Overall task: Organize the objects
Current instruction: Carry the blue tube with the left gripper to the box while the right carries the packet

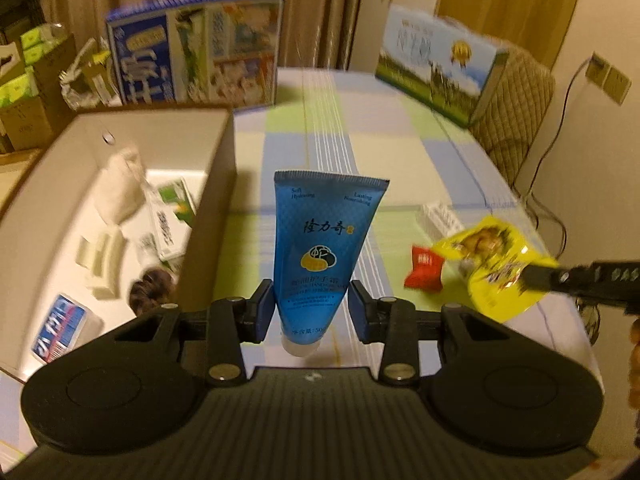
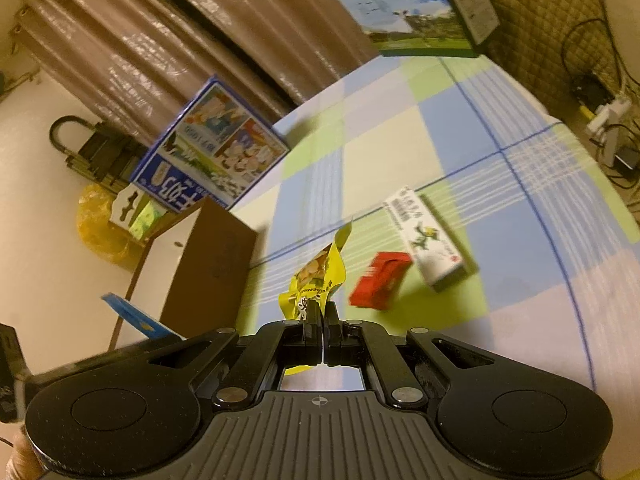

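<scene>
Between your left gripper (image 1: 311, 304) fingers, a blue tube (image 1: 320, 256) stands cap-down; whether they clamp it is unclear. At 3 o'clock, your right gripper (image 2: 322, 314) is closed on a yellow snack packet (image 2: 316, 280) above the checked worktop (image 2: 500, 184).

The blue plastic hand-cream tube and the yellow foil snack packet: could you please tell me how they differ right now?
The blue plastic hand-cream tube is smooth and stands straight, cap toward the camera; the yellow foil snack packet is crumpled and bent. The tube sits between the left gripper's fingers with a gap at one side; the packet is pinched flat in the right gripper. Both are off the checked tablecloth.
</scene>
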The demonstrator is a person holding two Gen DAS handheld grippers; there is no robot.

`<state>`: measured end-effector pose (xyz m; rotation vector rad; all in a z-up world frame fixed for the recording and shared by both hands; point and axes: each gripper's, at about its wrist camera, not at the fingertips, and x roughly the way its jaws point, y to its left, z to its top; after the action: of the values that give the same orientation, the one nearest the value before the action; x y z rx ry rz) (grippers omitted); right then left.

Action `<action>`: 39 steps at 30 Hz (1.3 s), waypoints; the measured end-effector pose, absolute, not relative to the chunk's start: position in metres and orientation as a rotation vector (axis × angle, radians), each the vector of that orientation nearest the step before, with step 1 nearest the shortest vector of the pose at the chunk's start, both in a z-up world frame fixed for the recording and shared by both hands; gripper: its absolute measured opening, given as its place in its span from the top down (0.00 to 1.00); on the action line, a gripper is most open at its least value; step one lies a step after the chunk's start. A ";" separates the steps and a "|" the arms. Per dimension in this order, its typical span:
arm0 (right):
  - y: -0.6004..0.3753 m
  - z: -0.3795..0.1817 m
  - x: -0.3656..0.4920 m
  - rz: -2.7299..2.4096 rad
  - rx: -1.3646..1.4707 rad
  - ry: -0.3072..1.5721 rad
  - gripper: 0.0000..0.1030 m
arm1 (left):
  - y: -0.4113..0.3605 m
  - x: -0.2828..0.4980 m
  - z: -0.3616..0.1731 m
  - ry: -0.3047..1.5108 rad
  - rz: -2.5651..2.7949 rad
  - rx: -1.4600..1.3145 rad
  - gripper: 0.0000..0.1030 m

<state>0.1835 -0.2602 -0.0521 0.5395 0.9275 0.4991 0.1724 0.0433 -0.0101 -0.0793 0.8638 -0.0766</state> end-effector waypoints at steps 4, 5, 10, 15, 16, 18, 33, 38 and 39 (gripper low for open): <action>-0.241 -0.045 0.186 0.545 0.527 0.914 1.00 | 0.060 0.166 0.012 0.813 -0.053 -0.100 0.67; -0.236 -0.043 0.187 0.560 0.524 0.910 1.00 | 0.066 0.165 0.018 0.798 -0.046 -0.107 0.67; -0.204 -0.030 0.192 0.646 0.515 0.886 1.00 | 0.094 0.158 0.041 0.753 0.002 -0.134 0.67; -0.165 -0.016 0.199 0.751 0.520 0.870 1.00 | 0.126 0.150 0.052 0.729 0.071 -0.142 0.67; -0.156 -0.014 0.200 0.770 0.519 0.868 1.00 | 0.133 0.148 0.053 0.725 0.086 -0.143 0.67; -0.138 -0.009 0.202 0.810 0.515 0.863 1.00 | 0.146 0.145 0.056 0.721 0.117 -0.143 0.67; -0.013 -0.015 0.226 0.913 0.397 0.894 1.00 | 0.245 0.171 0.018 0.832 0.254 -0.111 0.67; 0.016 -0.027 0.238 0.856 0.325 0.910 1.00 | 0.264 0.194 -0.002 0.877 0.249 -0.100 0.67; 0.021 -0.029 0.241 0.848 0.314 0.917 1.00 | 0.266 0.199 -0.006 0.885 0.243 -0.094 0.67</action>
<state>0.2409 0.0214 -0.0295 0.3145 0.9172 0.8480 0.1995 0.2658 -0.0058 -0.0943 0.8848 0.2430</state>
